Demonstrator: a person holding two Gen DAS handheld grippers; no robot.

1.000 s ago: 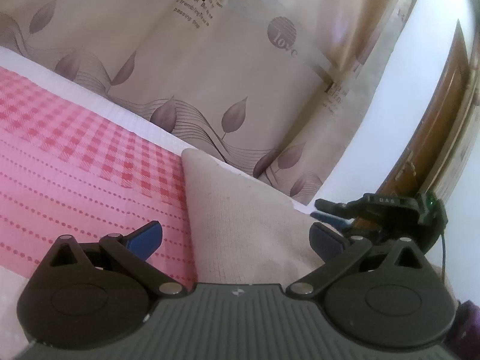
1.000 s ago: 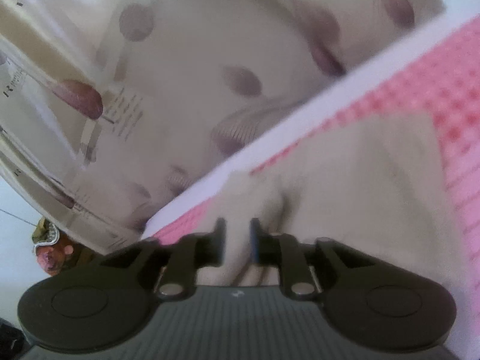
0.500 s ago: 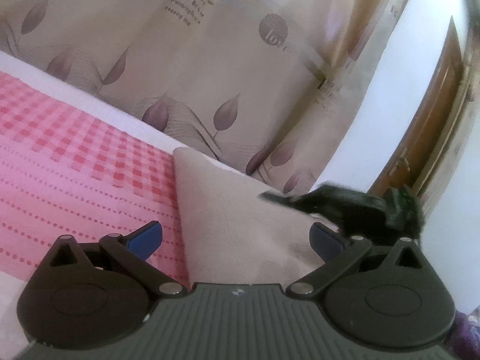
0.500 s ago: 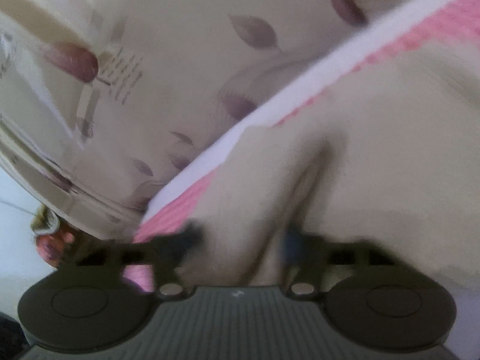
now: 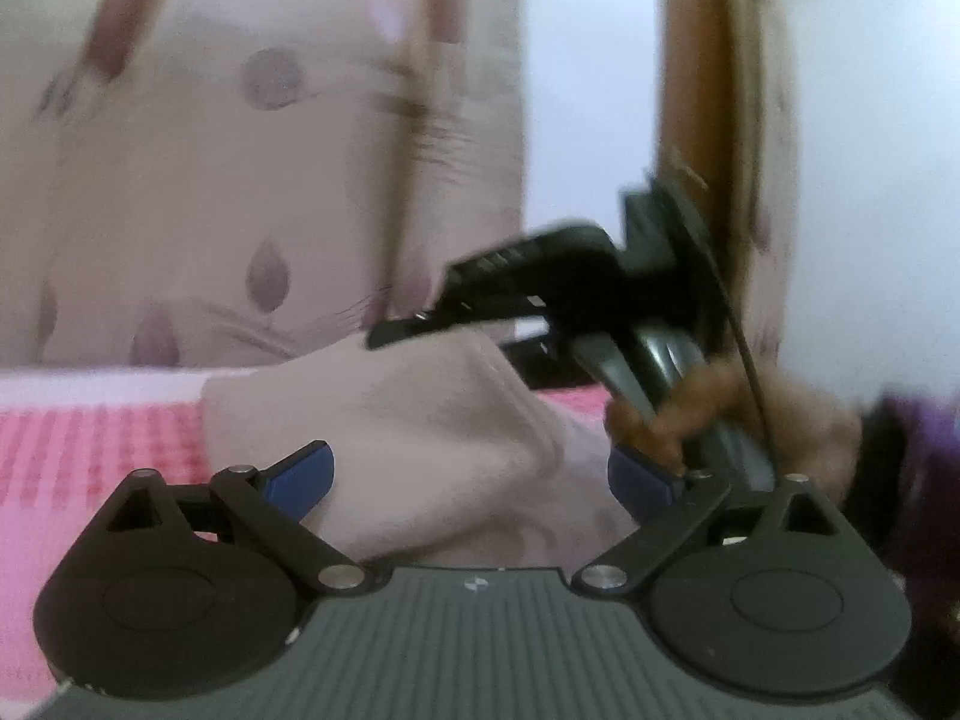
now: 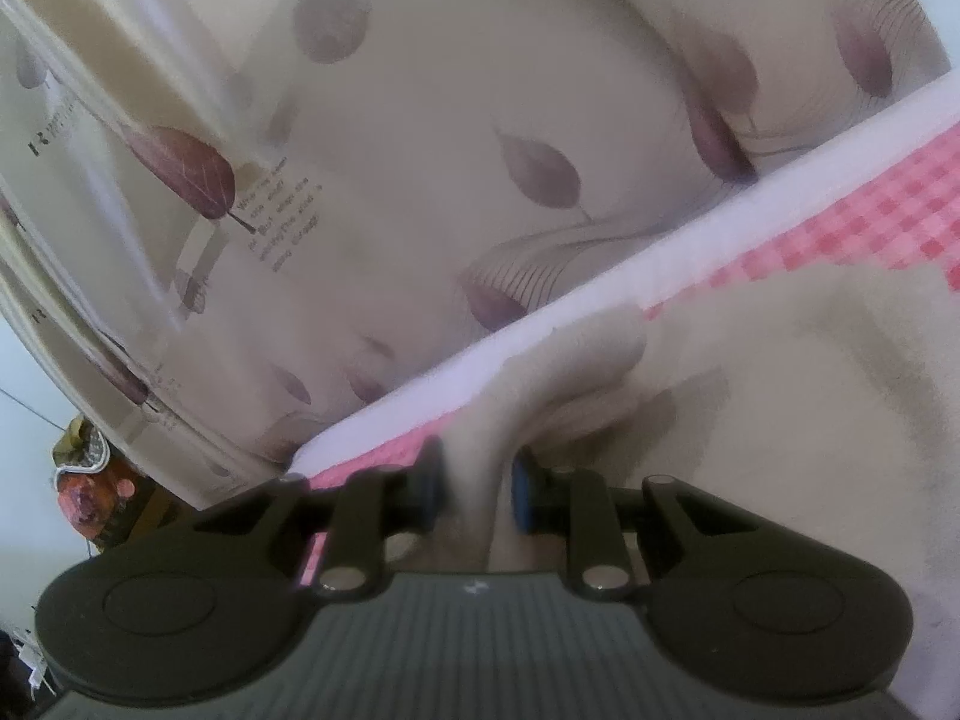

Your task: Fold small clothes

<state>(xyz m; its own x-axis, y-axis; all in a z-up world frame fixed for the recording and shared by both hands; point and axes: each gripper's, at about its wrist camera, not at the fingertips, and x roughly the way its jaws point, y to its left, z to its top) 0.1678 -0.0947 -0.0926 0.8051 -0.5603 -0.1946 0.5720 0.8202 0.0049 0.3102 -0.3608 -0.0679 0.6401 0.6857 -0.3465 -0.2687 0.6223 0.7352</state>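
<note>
A beige cloth (image 5: 432,420) lies on the pink checked sheet (image 5: 90,450). My left gripper (image 5: 469,474) stands wide with its blue pads (image 5: 300,474) on either side of the cloth's near part; its jaws are closing and do not press on the cloth. My right gripper (image 5: 408,330) reaches in from the right, held by a person's hand (image 5: 654,426), and grips the cloth's raised far edge. In the right wrist view a ridge of the beige cloth (image 6: 780,450) fills the gap of the right gripper (image 6: 476,489), whose jaws are closing on it.
A leaf-print curtain (image 6: 420,180) hangs behind the bed. A white band (image 6: 660,264) runs along the bed's far edge next to the pink checks (image 6: 870,210). A brown wooden door (image 5: 690,90) stands at the right, against a white wall.
The left gripper has rolled level and swung toward the right gripper, which now looms close. The right gripper's jaws opened over a fold of the cloth, then pinched it and lifted it slightly.
</note>
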